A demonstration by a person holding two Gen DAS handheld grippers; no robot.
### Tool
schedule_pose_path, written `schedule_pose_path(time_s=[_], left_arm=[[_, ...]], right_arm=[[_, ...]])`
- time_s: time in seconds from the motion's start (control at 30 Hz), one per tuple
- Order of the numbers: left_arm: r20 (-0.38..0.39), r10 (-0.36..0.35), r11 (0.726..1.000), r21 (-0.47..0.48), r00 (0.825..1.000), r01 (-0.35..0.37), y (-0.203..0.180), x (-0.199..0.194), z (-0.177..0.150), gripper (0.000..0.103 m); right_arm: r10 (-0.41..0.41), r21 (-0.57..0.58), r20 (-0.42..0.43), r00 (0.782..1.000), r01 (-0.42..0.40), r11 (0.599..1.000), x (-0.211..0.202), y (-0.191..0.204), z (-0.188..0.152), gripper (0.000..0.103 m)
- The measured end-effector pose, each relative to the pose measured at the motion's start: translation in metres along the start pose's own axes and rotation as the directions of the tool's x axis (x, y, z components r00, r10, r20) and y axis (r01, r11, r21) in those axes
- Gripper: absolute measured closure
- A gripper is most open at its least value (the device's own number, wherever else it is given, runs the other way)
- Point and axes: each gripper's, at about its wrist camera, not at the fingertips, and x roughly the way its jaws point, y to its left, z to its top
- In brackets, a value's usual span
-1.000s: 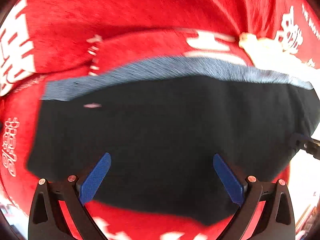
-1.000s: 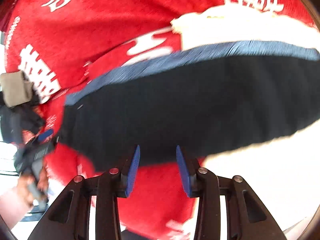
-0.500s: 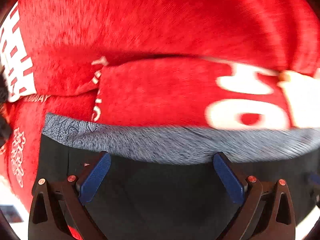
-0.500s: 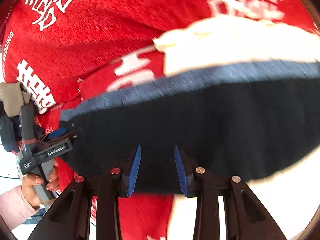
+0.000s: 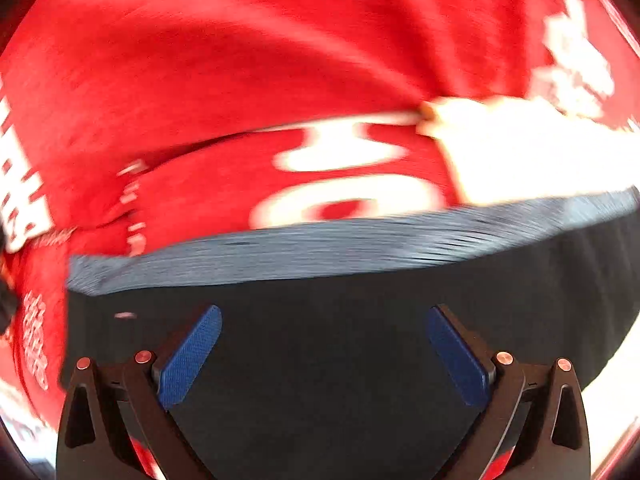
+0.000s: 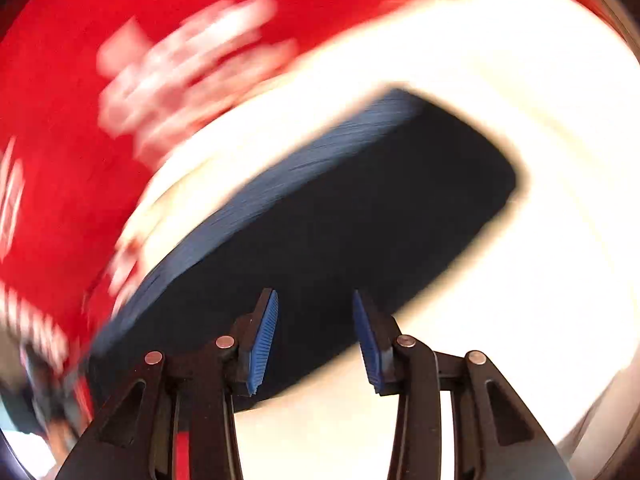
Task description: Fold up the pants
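From the left wrist, the pants (image 5: pixel 340 340) lie flat as a dark folded slab with a grey-blue waistband (image 5: pixel 320 248) running along the far edge, and they fill the lower half of the view. The left gripper (image 5: pixel 324 344) hangs over them with its jaws spread wide; both blue pads (image 5: pixel 192 356) stand well apart above the dark fabric and nothing is pinched between them. Beyond the waistband spreads a red cloth (image 5: pixel 240 80) printed with white characters, rumpled into a ridge just past the pants, and to the right of that ridge a pale, washed-out cloth (image 5: pixel 520 152) reaches the waistband — its edges are too blurred to say more. The red cloth also shows left of the pants and in slivers below them. From the right wrist the whole picture is smeared by motion. Here the pants (image 6: pixel 340 220) appear as a dark rounded shape lying aslant, the waistband (image 6: pixel 288 176) along their upper left edge, with the bright pale surface (image 6: pixel 540 240) around them on the right and below, and the red cloth (image 6: pixel 100 60) past the waistband to the upper left. The right gripper (image 6: pixel 314 334) stands over the near edge of the pants with its jaws at a narrow gap, having just opened a little — the pads (image 6: pixel 262 340) face each other with only clear space between them, the fabric lying below rather than in their grasp. At the lower left corner, beside the pants, something dark shows, too blurred to name.
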Motion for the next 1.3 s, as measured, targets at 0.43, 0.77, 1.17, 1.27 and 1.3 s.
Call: schedule_pose_path(time_s=[0.43, 0.77, 1.17, 1.27, 1.3], left_arm=[[-0.046, -0.027, 0.998, 0.049, 0.999, 0.029, -0.078, 0.02, 0.028, 0.0], [-0.034, -0.035, 0.998, -0.059, 0.999, 0.033, -0.1, 0.033, 0.054, 0.0], [0.01, -0.04, 0.999, -0.025, 0.999, 0.041, -0.102, 0.025, 0.047, 0.0], [0.02, -0.039, 0.999, -0.022, 0.999, 0.039, -0.109, 0.022, 0.041, 0.0], [0.022, -0.039, 0.999, -0.021, 0.999, 0.039, -0.105, 0.024, 0.039, 0.0]], right_arm=[[-0.215, 0.188, 0.012, 0.977, 0.209, 0.96, -0.008, -0.08, 0.034, 0.057], [0.13, -0.275, -0.025, 0.991, -0.132, 0.952, 0.03, 0.072, 0.045, 0.055], [-0.051, -0.258, 0.025, 0.998, 0.055, 0.964, 0.082, 0.043, 0.084, 0.093], [-0.075, -0.091, 0.048, 0.996, 0.079, 0.993, 0.053, -0.003, 0.089, 0.088], [-0.03, -0.022, 0.058, 0.998, 0.031, 0.999, 0.039, -0.024, 0.083, 0.086]])
